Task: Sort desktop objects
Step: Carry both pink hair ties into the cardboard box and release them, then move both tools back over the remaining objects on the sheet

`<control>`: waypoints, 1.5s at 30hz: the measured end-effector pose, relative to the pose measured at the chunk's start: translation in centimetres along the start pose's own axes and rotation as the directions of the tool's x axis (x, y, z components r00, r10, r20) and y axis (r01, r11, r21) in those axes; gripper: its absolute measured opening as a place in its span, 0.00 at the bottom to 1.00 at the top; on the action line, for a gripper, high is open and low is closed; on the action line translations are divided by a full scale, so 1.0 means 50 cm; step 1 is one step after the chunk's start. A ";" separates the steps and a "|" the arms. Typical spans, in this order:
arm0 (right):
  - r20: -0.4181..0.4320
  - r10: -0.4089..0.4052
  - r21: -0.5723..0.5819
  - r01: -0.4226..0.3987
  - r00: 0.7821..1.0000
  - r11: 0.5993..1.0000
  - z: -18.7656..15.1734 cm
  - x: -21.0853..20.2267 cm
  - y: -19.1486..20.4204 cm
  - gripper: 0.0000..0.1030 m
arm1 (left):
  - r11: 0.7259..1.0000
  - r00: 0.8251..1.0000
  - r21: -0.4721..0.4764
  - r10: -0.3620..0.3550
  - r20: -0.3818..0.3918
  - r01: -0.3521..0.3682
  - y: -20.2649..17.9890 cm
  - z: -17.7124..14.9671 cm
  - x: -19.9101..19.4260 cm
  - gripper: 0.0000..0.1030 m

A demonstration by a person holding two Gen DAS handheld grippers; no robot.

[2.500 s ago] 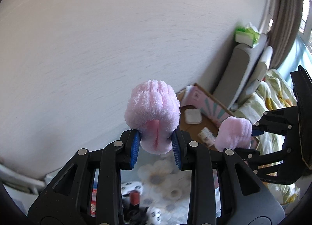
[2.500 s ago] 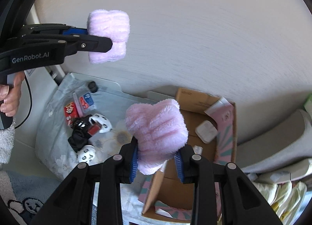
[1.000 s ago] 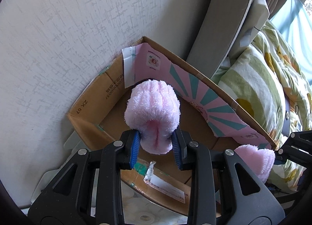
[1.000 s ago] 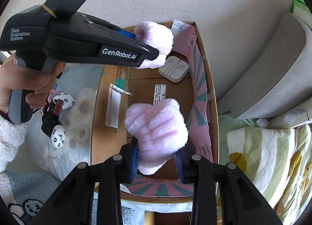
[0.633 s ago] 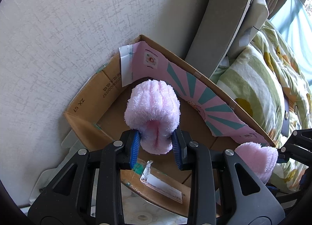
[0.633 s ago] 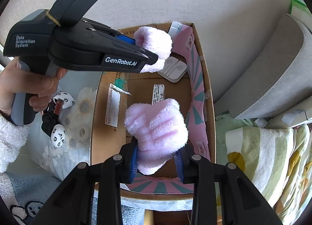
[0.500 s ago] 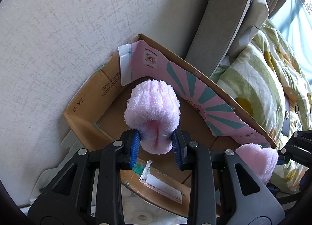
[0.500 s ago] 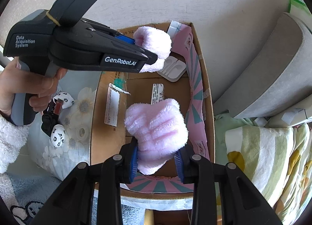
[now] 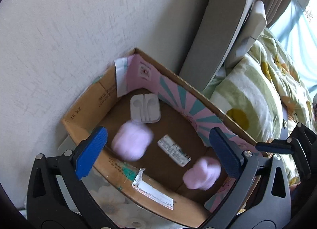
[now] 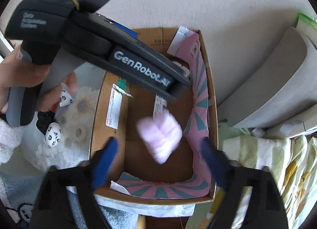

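The open brown cardboard box with a pink and teal sunburst lining (image 9: 200, 102) sits pushed into the angle of the pale wall (image 9: 59, 20), its far corner against it, beside a grey upholstered cushion (image 9: 220, 22) and a green and yellow flowered quilt (image 9: 263, 90); I judge it is the bin for this sorting, which is why both my tools hang over it pointing steeply down. My left gripper (image 9: 158, 149) has its blue pads spread wide and the jaws are opening, nothing pressed between them. My right gripper (image 10: 158, 161) is doing the same, jaws opening, pads clear of everything.

The two fluffy pink plush pieces are both inside the box. The larger pink plush piece (image 9: 131, 142) is blurred, near the left wall of the box just in front of the white moulded earphone tray (image 9: 145, 108), which lies toward the far corner. The smaller pink plush piece (image 9: 202, 172) is blurred too, toward the near right corner; the right wrist view shows it as a ribbed, soft, pale lilac-pink lump (image 10: 160, 135). The blur suggests to me they are dropping or just settling. A small white printed label (image 9: 174, 150) lies on the box floor between them.

Outside the left wall, on a daisy-print cloth (image 10: 79, 110), black-spotted white bits (image 10: 52, 131) wait, apparently unsorted.
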State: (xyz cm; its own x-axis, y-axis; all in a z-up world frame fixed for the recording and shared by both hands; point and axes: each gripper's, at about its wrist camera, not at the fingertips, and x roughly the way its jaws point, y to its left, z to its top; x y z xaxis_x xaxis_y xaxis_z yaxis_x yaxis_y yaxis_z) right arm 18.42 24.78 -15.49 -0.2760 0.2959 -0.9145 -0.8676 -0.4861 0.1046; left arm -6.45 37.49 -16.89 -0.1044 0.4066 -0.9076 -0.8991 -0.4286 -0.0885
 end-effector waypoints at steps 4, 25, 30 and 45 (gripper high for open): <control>0.023 -0.011 0.015 0.011 1.000 1.000 0.002 -0.007 -0.001 0.99 | 0.999 1.000 0.018 0.026 0.012 -0.026 -0.008 0.002 -0.009 1.00; 0.072 -0.038 0.033 0.036 0.997 0.999 0.007 -0.060 0.045 0.99 | 0.998 0.997 -0.044 -0.030 0.067 0.033 0.068 -0.062 -0.132 1.00; 0.091 -0.014 0.029 0.011 0.996 1.000 0.028 -0.075 0.073 0.99 | 0.995 0.996 -0.097 -0.020 0.089 0.028 0.129 -0.113 -0.195 1.00; 0.116 0.093 -0.144 -0.076 0.989 0.987 0.084 -0.103 0.246 1.00 | 0.939 0.979 -0.333 0.146 0.145 -0.091 0.375 -0.364 -0.401 1.00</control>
State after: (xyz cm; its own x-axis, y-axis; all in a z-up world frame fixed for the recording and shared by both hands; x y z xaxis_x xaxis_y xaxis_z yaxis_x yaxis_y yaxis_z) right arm 7.41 20.74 -7.85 -0.4018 0.3429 -0.8491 -0.7754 -0.6206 0.1163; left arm -13.47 6.63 -7.83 -0.2953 0.4519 -0.8418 -0.6930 -0.7078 -0.1368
